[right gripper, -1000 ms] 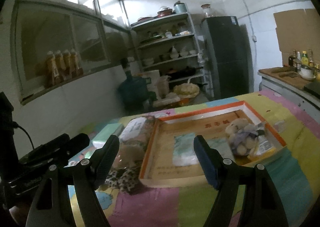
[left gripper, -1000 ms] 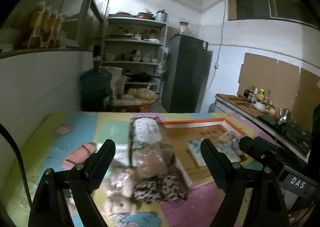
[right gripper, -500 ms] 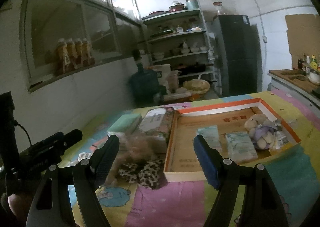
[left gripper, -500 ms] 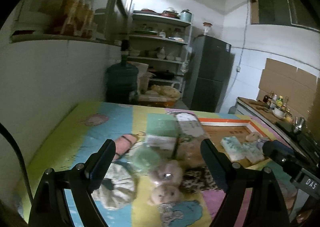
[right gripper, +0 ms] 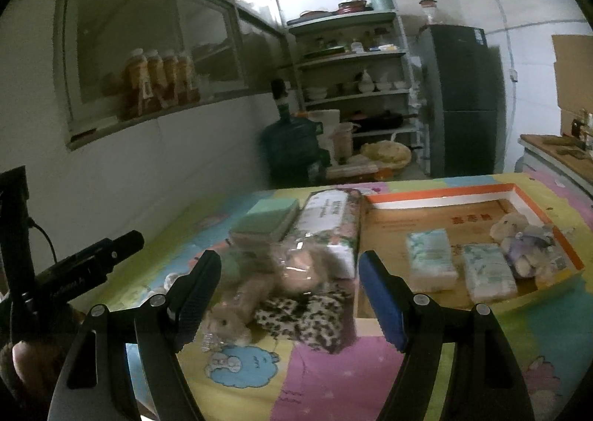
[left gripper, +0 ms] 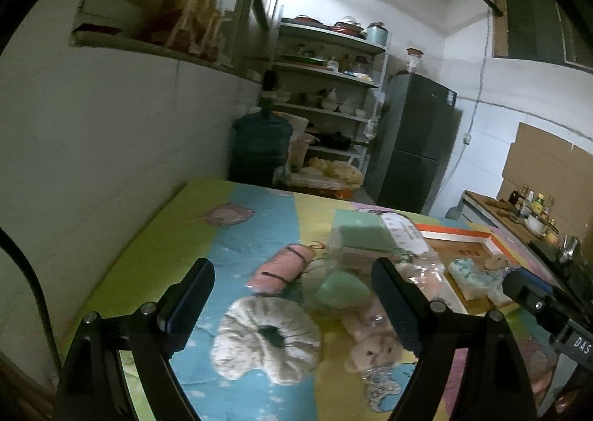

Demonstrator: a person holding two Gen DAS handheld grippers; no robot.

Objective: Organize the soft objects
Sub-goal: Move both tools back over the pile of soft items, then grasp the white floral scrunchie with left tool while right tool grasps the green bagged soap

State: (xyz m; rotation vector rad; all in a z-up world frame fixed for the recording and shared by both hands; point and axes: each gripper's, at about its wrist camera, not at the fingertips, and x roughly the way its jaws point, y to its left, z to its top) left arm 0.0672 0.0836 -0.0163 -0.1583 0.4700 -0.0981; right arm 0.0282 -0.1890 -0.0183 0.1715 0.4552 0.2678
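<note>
The left gripper hangs wide open and empty over the mat, above a white scrunchie that only the left wrist view shows whole, along with a pink roll behind it and a green pouch beside the right finger. The right gripper, also wide and empty, faces the pile near the tray's left wall: a bagged plush, a leopard scrunchie and a small bear. Only the right wrist view shows the tray fully, holding two tissue packs and a purple plush by its right wall. The left view cuts the tray off behind its finger. A green sponge and a long wipes pack lie toward the mat's far edge. The pile is blurred; the bag's contents are hard to make out.
</note>
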